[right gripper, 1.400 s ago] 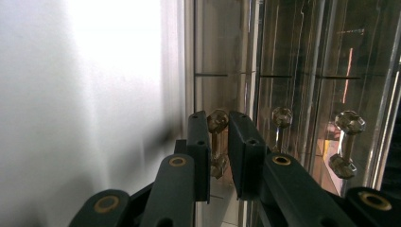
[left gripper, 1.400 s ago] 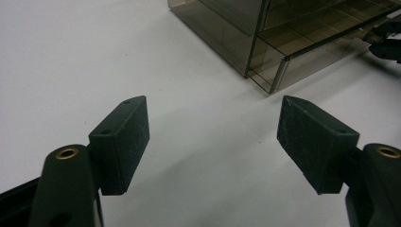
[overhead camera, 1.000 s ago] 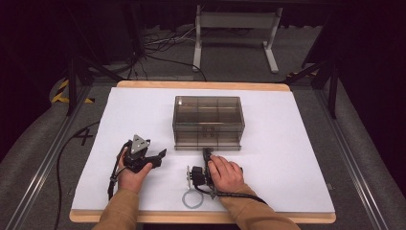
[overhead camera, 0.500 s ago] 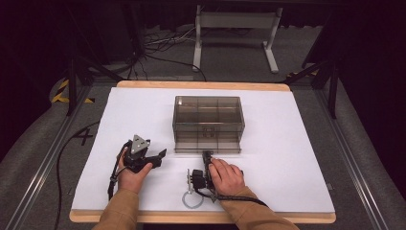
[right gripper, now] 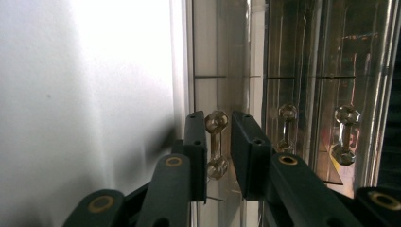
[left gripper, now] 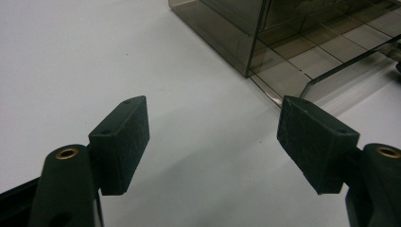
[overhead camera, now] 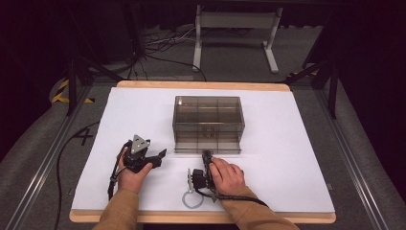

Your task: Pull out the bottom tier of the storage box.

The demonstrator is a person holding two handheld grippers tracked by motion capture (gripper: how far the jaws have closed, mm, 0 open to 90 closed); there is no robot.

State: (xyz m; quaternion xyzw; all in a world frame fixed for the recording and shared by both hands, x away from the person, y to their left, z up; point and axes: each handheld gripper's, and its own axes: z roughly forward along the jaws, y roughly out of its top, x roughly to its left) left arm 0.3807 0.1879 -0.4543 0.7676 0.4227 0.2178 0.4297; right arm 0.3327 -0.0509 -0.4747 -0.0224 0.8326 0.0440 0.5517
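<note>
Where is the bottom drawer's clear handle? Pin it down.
In the right gripper view, the clear dumbbell-shaped drawer handle sits between the right gripper fingers, at the front of the smoky transparent plastic drawer box.

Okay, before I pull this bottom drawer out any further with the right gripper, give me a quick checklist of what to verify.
1. Right gripper lined up on the drawer handle: ok, the handle sits between its jaws.
2. Jaws clamped on the handle: cannot tell, they look close around it but a slim gap seems to remain.
3. Bottom drawer free to slide: ok, it is already partly out of the drawer box.
4. Path in front of the drawer: ok, bare white table there.
5. Left gripper out of the way: ok, open, beside the box, holding nothing.
</note>
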